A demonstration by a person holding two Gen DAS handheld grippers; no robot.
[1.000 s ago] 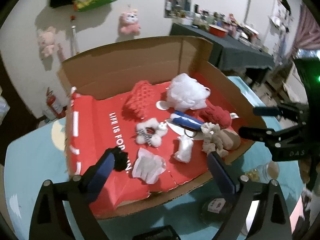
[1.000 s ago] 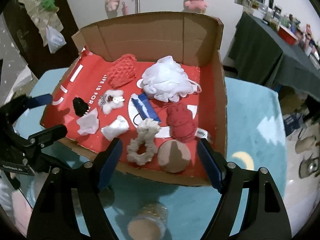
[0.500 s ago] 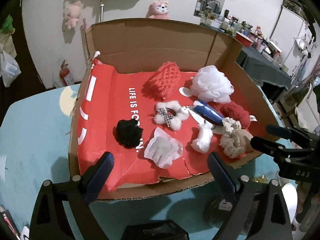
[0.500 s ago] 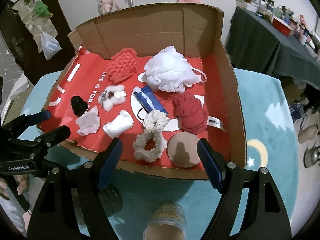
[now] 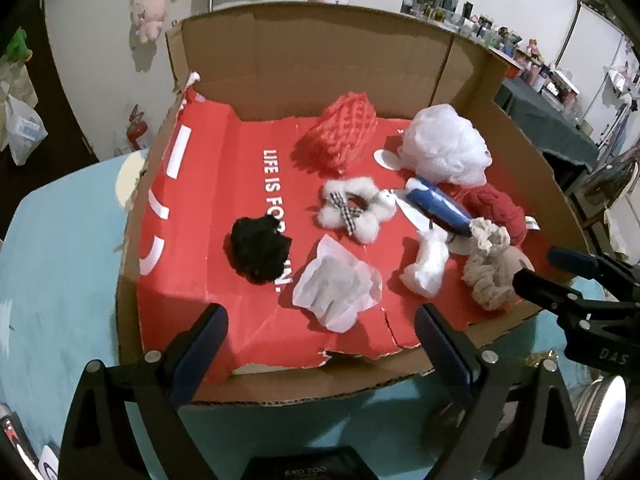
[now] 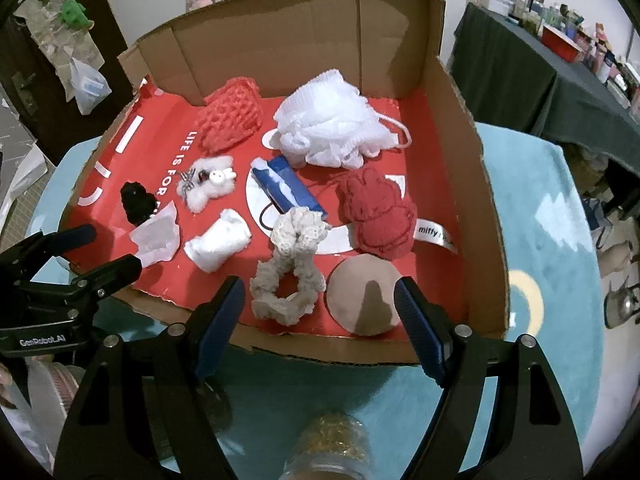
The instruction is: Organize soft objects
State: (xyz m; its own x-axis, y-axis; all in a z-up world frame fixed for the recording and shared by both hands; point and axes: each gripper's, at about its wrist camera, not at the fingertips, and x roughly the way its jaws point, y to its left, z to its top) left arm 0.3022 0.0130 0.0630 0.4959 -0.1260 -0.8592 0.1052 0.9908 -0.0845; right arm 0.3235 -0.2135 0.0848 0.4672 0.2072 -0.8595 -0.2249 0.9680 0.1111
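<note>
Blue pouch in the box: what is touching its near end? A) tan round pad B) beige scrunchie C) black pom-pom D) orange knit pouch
B: in the right wrist view the beige scrunchie lies up against the near end of the blue pouch; the black pom-pom lies apart near the box's left edge.

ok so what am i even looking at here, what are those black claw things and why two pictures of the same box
The black claws are hand-held grippers, one in each of a person's hands, each carrying a fisheye camera that looks along its fingers. One picture comes from the left gripper, the other from the right gripper. Both are open and hold nothing. They hover at the near edge of a cardboard box lined in red, on a teal surface. Inside lie soft things: a white mesh bath puff, a red knitted toy, a beige scrunchie, a black pompom and others.
</note>
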